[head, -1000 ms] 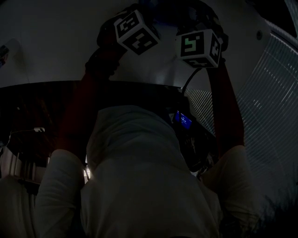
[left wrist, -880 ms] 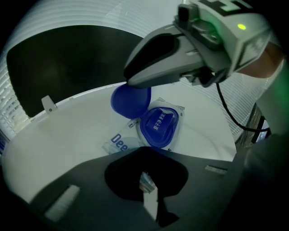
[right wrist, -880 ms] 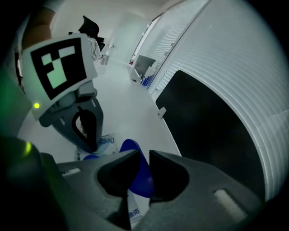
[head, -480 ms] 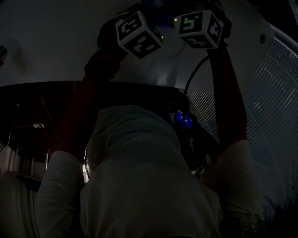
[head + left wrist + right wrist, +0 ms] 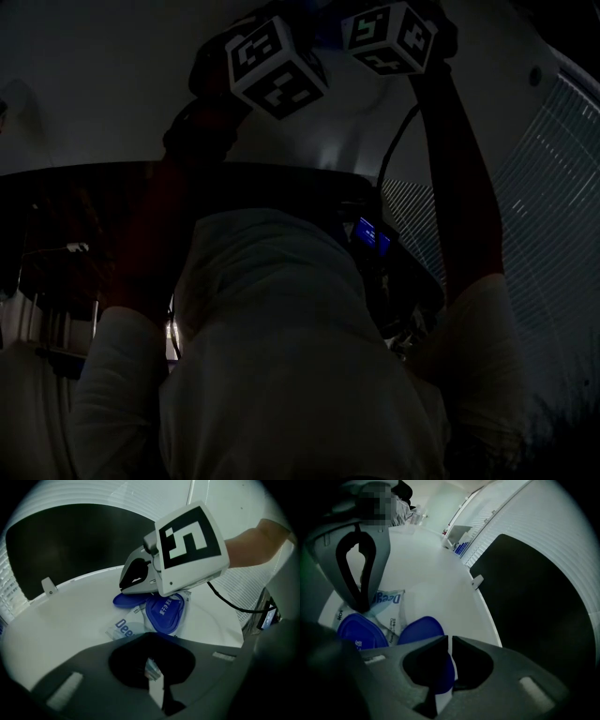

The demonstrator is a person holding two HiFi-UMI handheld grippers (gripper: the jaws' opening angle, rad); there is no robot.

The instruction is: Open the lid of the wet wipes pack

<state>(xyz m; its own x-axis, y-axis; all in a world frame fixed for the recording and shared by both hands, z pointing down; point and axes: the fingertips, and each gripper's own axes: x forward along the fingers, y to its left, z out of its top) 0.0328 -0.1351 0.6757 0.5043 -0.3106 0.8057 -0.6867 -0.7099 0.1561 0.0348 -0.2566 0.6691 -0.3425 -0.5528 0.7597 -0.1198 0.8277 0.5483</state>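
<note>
The wet wipes pack (image 5: 123,629) lies flat on the white table (image 5: 61,620), straight ahead at 12 o'clock in the left gripper view. Large blue letters on its pale wrapper read "Dee", and the rest of the word runs under the jaw. From the right gripper view the same word appears upside down, with a fourth letter I cannot make out.

The left gripper (image 5: 151,667) is clamped on the near edge of the pack, a sliver of wrapper pinched between its closed jaws.

On top of the pack sits a blue oval panel (image 5: 164,612) with white Chinese characters, too small to read. At its 10 o'clock the plain blue lid (image 5: 130,600) is already swung open and lies off to the side.

The right gripper (image 5: 450,641) comes in from 1 o'clock in the left gripper view. Its marker cube (image 5: 192,545) shows a black-and-white pattern shaped like a 5. Its jaws have just been closing and now stand almost together – only a thin slit between the tips – nipping the rim of the lid, whose blue fills the gap behind them.

The head view is very dark; both marker cubes sit near 12 o'clock above the person's white shirt (image 5: 281,356).
</note>
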